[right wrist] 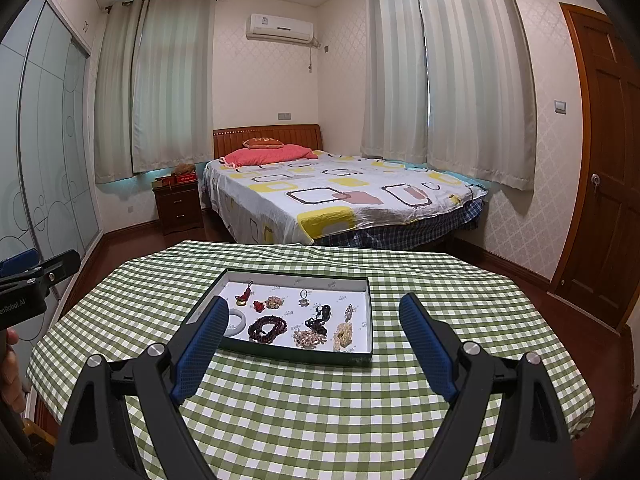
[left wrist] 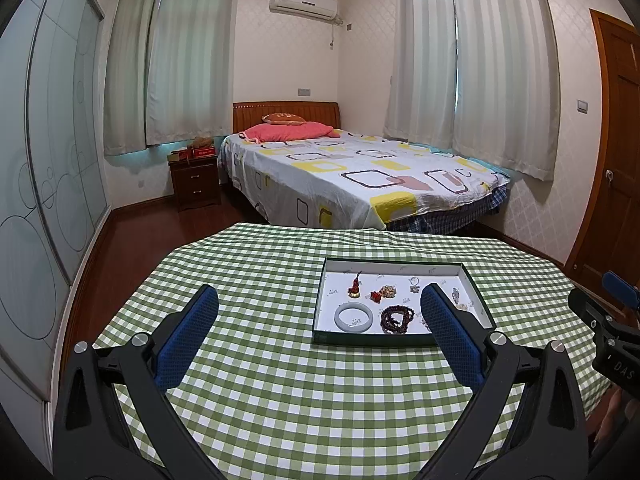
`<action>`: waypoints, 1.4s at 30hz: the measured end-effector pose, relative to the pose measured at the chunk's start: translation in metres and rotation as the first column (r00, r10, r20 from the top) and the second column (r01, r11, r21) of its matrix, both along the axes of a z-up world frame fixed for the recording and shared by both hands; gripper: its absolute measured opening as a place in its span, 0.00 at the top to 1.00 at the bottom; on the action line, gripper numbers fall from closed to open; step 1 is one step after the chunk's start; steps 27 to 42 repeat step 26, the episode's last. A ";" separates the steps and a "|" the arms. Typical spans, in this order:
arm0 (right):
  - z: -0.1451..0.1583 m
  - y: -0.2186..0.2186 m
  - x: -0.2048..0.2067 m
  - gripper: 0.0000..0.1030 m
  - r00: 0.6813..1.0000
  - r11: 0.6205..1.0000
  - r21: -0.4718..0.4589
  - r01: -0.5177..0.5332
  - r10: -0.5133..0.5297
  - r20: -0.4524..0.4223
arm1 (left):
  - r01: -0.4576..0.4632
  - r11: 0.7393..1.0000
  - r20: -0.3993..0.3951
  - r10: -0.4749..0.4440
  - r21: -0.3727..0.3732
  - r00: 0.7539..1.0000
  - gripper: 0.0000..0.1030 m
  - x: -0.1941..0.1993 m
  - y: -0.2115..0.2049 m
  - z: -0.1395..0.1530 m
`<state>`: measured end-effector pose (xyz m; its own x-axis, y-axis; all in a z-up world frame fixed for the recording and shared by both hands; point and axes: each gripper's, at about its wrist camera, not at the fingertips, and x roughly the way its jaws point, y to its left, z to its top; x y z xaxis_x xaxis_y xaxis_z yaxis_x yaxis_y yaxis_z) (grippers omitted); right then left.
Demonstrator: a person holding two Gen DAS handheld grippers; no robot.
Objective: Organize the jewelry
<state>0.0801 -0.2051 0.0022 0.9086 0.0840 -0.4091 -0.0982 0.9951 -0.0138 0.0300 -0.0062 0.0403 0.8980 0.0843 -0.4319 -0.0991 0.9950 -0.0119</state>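
A shallow dark green tray (left wrist: 372,339) (right wrist: 280,354) with a white floor lies on the green checked table. It holds several jewelry pieces: a white jade bangle (left wrist: 353,318) (right wrist: 237,322), a dark red bead bracelet (left wrist: 396,318) (right wrist: 267,328), a red tassel charm (left wrist: 354,284) (right wrist: 245,295), a pale bead cluster (right wrist: 309,338) and a cream pendant (right wrist: 343,336). My left gripper (left wrist: 318,308) is open and empty, held above the table in front of the tray. My right gripper (right wrist: 314,316) is open and empty, also short of the tray.
The green checked tablecloth (left wrist: 280,380) (right wrist: 320,400) covers the table. Beyond it stand a bed (left wrist: 352,176), a dark nightstand (left wrist: 196,182), a glass wardrobe (left wrist: 44,184) at left and a wooden door (right wrist: 608,184) at right.
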 end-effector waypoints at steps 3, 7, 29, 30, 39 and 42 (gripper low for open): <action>0.000 0.000 0.000 0.18 1.000 1.000 0.001 0.000 0.000 0.000 | -0.003 1.000 0.002 0.003 -0.001 1.000 0.04 0.000 0.000 0.000; 0.000 0.001 -0.001 0.18 1.000 1.000 0.000 0.000 0.000 -0.002 | -0.004 1.000 0.002 0.004 0.013 1.000 0.04 0.001 -0.002 -0.001; -0.025 -0.008 0.021 0.18 0.999 1.000 0.019 0.009 -0.008 -0.053 | -0.012 1.000 -0.111 0.011 -0.006 0.994 0.04 0.046 0.012 -0.048; -0.025 -0.008 0.021 0.18 0.999 1.000 0.019 0.009 -0.008 -0.053 | -0.012 1.000 -0.111 0.011 -0.006 0.994 0.04 0.046 0.012 -0.048; -0.025 -0.008 0.021 0.18 0.999 1.000 0.019 0.009 -0.008 -0.053 | -0.012 1.000 -0.111 0.011 -0.006 0.994 0.04 0.046 0.012 -0.048; -0.025 -0.008 0.021 0.18 0.999 1.000 0.019 0.009 -0.008 -0.053 | -0.012 1.000 -0.111 0.011 -0.006 0.994 0.04 0.046 0.012 -0.048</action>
